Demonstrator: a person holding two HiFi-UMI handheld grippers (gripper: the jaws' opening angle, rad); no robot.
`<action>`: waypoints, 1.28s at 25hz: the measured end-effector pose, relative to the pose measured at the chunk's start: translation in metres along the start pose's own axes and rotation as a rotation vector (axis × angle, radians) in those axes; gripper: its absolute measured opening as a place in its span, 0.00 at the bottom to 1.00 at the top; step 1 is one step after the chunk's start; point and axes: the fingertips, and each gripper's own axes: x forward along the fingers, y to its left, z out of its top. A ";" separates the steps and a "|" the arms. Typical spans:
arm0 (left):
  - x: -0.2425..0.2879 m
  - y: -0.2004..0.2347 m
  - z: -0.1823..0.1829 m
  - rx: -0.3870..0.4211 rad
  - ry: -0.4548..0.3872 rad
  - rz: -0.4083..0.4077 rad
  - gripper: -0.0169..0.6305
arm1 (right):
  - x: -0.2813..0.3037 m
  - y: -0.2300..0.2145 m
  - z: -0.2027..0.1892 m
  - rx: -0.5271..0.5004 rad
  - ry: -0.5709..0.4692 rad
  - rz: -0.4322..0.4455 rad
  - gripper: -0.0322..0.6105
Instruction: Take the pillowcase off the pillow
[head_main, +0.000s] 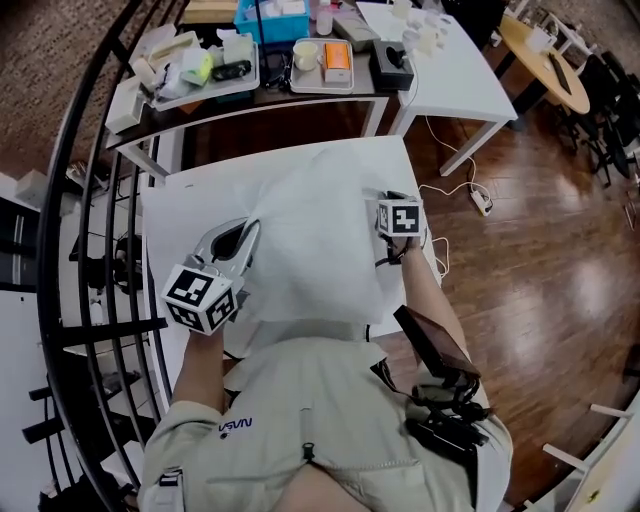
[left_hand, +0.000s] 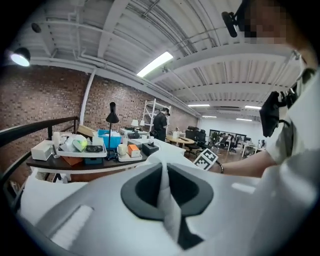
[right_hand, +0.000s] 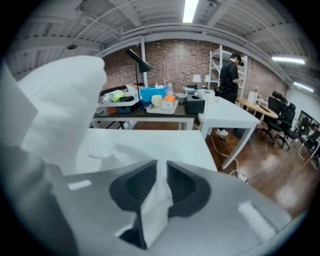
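Centre frame, on white worktop (head_main: 165, 215): pillowcase (head_main: 310, 240), left gripper (head_main: 243, 235) and right gripper (head_main: 388, 212) each clamped on a fold of it; I'd hold both pinches firm and pull evenly

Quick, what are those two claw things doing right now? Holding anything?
Left gripper: closed, pinching a fold of the white pillowcase.
Right gripper: closed, pinching the pillowcase too.

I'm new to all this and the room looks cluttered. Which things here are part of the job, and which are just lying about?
In use: left gripper, right gripper, both shut on the pillowcase; white table under it.
Lying about: blue bin, orange box, tissue box, cup, power strip on the floor.
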 end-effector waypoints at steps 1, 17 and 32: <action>0.006 0.002 -0.002 -0.001 0.008 0.006 0.05 | -0.002 0.007 -0.002 0.013 -0.022 0.029 0.19; 0.117 0.022 -0.073 0.009 0.137 0.019 0.23 | -0.147 0.039 -0.004 0.055 -0.464 -0.019 0.19; -0.057 -0.026 -0.043 0.099 -0.171 0.348 0.03 | -0.197 0.082 0.011 0.024 -0.611 0.132 0.06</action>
